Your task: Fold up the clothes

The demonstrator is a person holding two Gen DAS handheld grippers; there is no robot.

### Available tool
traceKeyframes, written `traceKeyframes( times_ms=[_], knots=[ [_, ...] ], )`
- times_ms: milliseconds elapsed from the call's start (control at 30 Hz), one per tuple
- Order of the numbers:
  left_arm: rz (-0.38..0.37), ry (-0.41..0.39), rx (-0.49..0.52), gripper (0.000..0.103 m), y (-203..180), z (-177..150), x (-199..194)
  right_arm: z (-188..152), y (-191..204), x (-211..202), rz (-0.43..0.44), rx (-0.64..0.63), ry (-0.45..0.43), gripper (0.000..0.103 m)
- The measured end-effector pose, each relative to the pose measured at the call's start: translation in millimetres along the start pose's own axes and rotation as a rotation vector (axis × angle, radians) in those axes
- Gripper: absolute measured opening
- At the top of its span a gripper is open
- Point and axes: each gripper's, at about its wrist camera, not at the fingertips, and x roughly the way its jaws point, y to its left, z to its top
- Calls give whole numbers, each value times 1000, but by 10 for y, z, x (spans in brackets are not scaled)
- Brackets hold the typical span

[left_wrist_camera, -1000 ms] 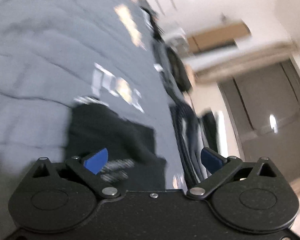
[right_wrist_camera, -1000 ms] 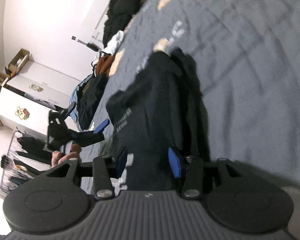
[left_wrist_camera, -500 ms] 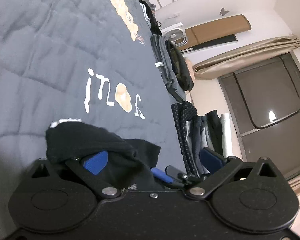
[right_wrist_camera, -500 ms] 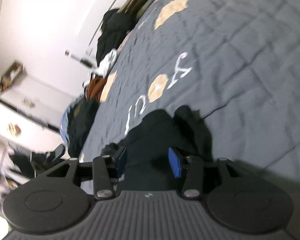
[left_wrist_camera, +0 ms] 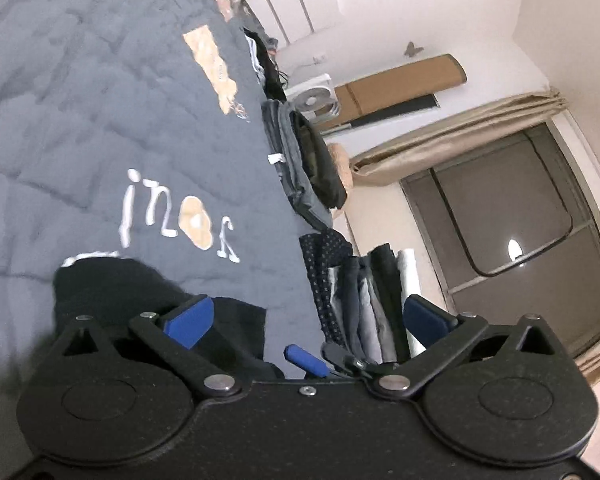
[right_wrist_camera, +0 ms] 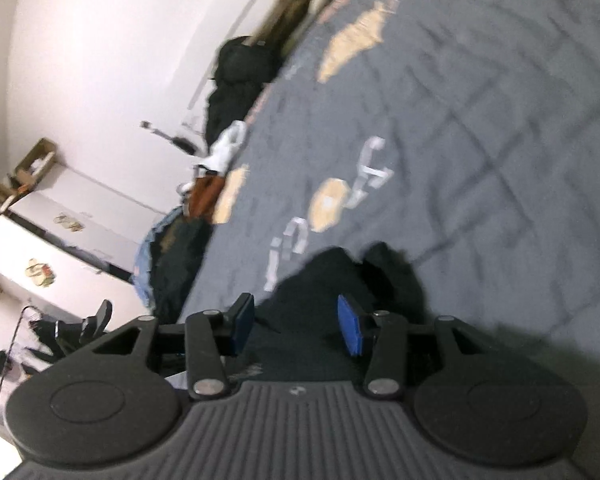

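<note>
Two claws are hanging spread wide, the left gripper [left_wrist_camera: 306, 316] and right gripper [right_wrist_camera: 296, 324], over the black shirt [left_wrist_camera: 112, 292] lying bunched on the grey quilt [left_wrist_camera: 100, 120]. It is looking soft, light and floppy; pinching an edge seems best.

Black garment [left_wrist_camera: 148, 300] bunched on my grey quilt [left_wrist_camera: 100, 120], at 6 o'clock below the white lettering.
</note>
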Motion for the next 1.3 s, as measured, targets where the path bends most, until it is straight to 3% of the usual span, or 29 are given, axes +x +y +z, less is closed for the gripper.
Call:
traceKeyframes(
  times_ms=[167,333,467,533,700,900,1133,1300],
  knots=[
    [53,49,-9,102,127,44,366,-61,248,165,50,-88,73,46],
    [105,55,-25,101,316,65,563,-132,45,290,-41,-56,81,45],
    [152,54,-1,100,185,87,552,-101,-115,235,-55,-16,46,45],
    [131,37,29,100,11,63,425,-101,-157,221,-59,-13,51,45],
    [96,94,118,102,-287,-163,313,-72,-167,132,-42,-3,50,45],
    [141,110,76,102,-93,-204,514,-66,-3,74,-7,-71,71,46],
    [195,89,-1,102,186,-139,747,-120,-127,95,-54,-110,102,45],
    [209,66,39,101,-137,-186,595,-116,-184,-4,-38,-76,108,43]
  ],
)
